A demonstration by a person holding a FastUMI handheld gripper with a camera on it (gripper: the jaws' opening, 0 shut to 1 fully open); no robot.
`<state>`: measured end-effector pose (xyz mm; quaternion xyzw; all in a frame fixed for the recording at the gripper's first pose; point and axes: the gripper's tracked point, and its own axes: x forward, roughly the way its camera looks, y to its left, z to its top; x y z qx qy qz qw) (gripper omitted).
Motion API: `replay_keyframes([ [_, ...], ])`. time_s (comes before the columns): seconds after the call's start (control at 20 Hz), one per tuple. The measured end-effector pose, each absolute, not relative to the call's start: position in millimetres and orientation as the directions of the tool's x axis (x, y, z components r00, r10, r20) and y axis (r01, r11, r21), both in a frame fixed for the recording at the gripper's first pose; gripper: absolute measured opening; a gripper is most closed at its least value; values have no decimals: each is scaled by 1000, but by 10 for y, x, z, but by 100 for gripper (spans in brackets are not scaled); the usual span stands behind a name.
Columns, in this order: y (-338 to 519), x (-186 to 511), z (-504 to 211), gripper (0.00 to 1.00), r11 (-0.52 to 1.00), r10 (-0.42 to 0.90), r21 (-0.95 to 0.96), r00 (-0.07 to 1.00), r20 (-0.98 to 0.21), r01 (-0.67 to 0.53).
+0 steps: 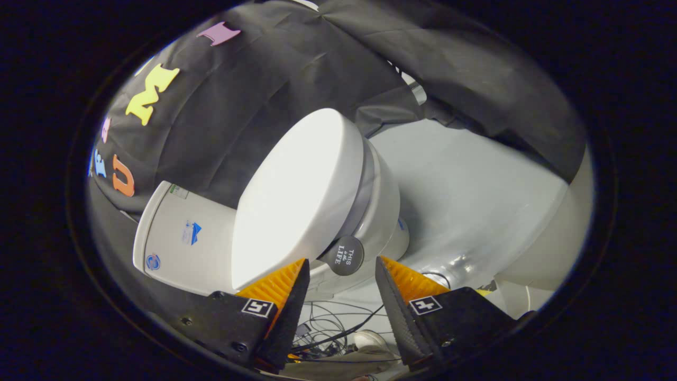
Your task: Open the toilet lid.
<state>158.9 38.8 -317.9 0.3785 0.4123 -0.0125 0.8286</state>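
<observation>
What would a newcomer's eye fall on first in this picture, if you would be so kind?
First, the white toilet lid, shut over the bowl, just beyond the hand-held gripper, whose fingers stand open with nothing between them. Next, a small dark round tab at the lid's front rim, just ahead of the fingertips. Behind the lid sits the white tank against the black cloth wall.

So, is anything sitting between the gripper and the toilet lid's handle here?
Nothing visible does. The gripper is open, and the round dark tab on the closed toilet lid sits just ahead of the fingers, in line with the gap between them.
</observation>
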Motion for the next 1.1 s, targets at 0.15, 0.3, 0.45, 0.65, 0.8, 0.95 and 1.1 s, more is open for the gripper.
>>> replay_keyframes([
  [0.15, 383, 1618, -3247, 75, 675, 312, 647, 658, -686, 355],
  [0.3, 405, 1673, -3257, 68, 610, 346, 697, 666, -661, 376],
  [0.45, 420, 1798, -3238, 60, 510, 372, 757, 689, -622, 408],
  [0.65, 496, 1836, -3269, 45, 415, 401, 795, 695, -596, 442],
  [0.8, 469, 1869, -3269, 32, 339, 397, 800, 696, -598, 495],
  [0.95, 445, 1850, -3266, 23, 277, 387, 804, 705, -595, 526],
  [1.1, 493, 1873, -3201, 17, 249, 403, 806, 699, -591, 537],
])
